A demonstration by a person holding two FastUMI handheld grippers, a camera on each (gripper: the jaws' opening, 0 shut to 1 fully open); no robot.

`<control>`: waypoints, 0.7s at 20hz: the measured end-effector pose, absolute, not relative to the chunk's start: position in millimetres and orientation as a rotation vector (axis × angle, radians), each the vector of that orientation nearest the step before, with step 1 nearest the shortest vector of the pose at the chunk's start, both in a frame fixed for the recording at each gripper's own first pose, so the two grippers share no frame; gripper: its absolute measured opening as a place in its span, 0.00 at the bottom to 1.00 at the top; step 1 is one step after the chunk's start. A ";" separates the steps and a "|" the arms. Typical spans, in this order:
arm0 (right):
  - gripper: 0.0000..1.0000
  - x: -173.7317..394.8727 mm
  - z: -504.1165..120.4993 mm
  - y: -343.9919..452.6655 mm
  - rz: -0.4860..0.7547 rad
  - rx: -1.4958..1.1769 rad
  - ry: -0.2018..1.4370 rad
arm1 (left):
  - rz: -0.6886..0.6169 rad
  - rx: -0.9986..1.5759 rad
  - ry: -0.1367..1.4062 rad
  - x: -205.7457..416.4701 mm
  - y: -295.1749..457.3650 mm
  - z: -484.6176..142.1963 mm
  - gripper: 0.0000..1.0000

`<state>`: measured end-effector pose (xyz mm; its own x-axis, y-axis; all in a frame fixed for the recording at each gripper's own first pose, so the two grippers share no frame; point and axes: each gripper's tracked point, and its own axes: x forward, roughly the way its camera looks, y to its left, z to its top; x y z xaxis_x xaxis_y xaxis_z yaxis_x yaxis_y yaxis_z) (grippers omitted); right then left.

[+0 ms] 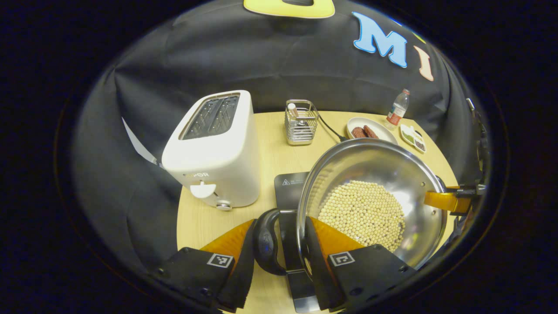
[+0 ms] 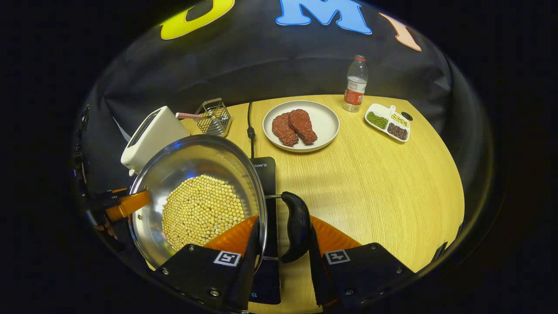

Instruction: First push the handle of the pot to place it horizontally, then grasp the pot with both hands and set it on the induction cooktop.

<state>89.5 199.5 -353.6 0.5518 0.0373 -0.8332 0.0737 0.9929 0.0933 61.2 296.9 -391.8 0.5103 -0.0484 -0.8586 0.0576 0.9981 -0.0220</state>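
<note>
A steel pot (image 1: pixel 370 165) (image 2: pixel 192 157) holding pale beans (image 1: pixel 362 213) (image 2: pixel 202 209) hangs over the black induction cooktop (image 1: pixel 290 187) (image 2: pixel 266 170). My left gripper (image 1: pixel 280 222) is shut on the pot's black side handle (image 1: pixel 266 242) and rim, with one finger inside the bowl. On the opposite side my right gripper (image 2: pixel 284 220) is shut on the other black handle (image 2: pixel 296 226) and rim in the same way. Each gripper also appears across the pot in the other's view, the right gripper (image 1: pixel 453 200) and the left gripper (image 2: pixel 117 205). The pot covers most of the cooktop.
A white toaster (image 1: pixel 213 148) (image 2: pixel 150 133) stands left of the cooktop, with a wire rack (image 1: pixel 301 122) (image 2: pixel 213 115) behind it. A plate (image 2: pixel 324 120) of meat, a water bottle (image 2: pixel 355 83) and a divided dish (image 2: pixel 388 120) sit at the back. A cord (image 2: pixel 250 122) runs to the cooktop.
</note>
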 end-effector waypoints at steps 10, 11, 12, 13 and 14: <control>0.55 90.5 -363.9 202.3 -0.031 0.126 1.007 | -0.085 0.011 1.029 62.4 298.9 -407.5 0.66; 0.55 90.5 -365.3 202.2 -0.034 0.127 1.011 | -0.086 0.013 1.031 62.4 298.7 -408.2 0.66; 0.55 90.7 -368.5 202.4 -0.034 0.126 1.016 | -0.089 0.016 1.028 63.8 298.9 -409.1 0.66; 0.55 90.3 -369.6 201.9 -0.034 0.128 1.020 | -0.089 0.017 1.020 66.5 299.0 -410.5 0.66; 0.56 90.2 -372.0 201.7 -0.035 0.132 1.024 | -0.089 0.018 1.018 65.0 298.9 -408.7 0.62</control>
